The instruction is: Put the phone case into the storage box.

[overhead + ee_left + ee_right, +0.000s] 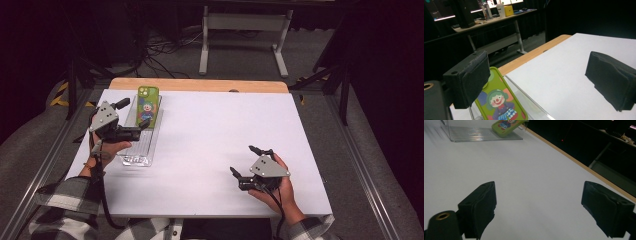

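A green phone [148, 105] with a clown picture on its back leans at the far end of a clear plastic tray [140, 150] on the left of the white table [210, 130]. My left gripper [134, 114] hovers over the tray just left of the phone, open, with nothing between its jaws. In the left gripper view the phone [499, 100] lies low between the wide-apart jaws of that gripper [541, 75], close to the left one. My right gripper [245, 161] rests open near the table's front right. In the right gripper view that gripper [541, 202] faces the distant phone [507, 125] and tray [474, 133].
A wooden strip [200, 85] borders the table's far edge. Behind it stand a white desk frame [245, 35] and cables on a dark floor. Metal rails [45, 165] run along both sides of the table.
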Motion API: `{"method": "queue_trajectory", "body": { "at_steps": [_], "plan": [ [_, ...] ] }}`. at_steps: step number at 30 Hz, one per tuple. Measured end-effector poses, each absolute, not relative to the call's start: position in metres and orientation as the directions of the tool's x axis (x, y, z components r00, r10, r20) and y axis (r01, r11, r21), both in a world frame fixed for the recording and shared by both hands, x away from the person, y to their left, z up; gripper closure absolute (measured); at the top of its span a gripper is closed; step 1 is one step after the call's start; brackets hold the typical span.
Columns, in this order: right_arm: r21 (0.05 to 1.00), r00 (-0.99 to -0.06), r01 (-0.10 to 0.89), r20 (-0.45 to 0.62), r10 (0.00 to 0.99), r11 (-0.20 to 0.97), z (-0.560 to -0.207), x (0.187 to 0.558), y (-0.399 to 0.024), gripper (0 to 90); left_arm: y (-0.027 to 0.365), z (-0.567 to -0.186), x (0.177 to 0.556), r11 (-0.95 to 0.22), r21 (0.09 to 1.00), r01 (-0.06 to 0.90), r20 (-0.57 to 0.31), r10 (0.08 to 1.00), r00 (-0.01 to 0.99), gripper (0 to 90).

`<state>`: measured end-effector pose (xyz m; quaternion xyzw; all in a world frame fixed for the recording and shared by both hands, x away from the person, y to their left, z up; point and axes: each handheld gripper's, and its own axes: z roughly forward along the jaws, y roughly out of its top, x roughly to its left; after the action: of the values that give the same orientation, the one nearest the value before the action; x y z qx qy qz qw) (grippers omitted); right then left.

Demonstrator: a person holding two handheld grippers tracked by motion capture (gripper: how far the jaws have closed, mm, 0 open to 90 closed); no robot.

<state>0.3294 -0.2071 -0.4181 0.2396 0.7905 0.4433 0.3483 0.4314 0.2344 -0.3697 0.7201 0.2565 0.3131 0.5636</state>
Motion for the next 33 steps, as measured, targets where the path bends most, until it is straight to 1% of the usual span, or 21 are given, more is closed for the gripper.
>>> {"method": "queue_trajectory", "body": {
  "at_steps": [17,23,33],
  "plan": [
    [0.869,-0.634,0.060,-0.346,0.691,0.491,-0.417,0.328,-0.207,13.2,0.232,-0.369,0.413,-0.220,0.976,-0.002,0.159,0.702,0.694,5.1],
    [0.869,-0.633,0.059,-0.349,0.691,0.492,-0.416,0.328,-0.207,13.1,0.229,-0.371,0.407,-0.207,0.978,-0.001,0.146,0.690,0.709,4.9],
    [0.871,-0.632,0.052,-0.349,0.692,0.488,-0.415,0.327,-0.207,12.9,0.223,-0.373,0.395,-0.227,0.974,-0.009,0.165,0.680,0.714,4.6]
  ]
}}
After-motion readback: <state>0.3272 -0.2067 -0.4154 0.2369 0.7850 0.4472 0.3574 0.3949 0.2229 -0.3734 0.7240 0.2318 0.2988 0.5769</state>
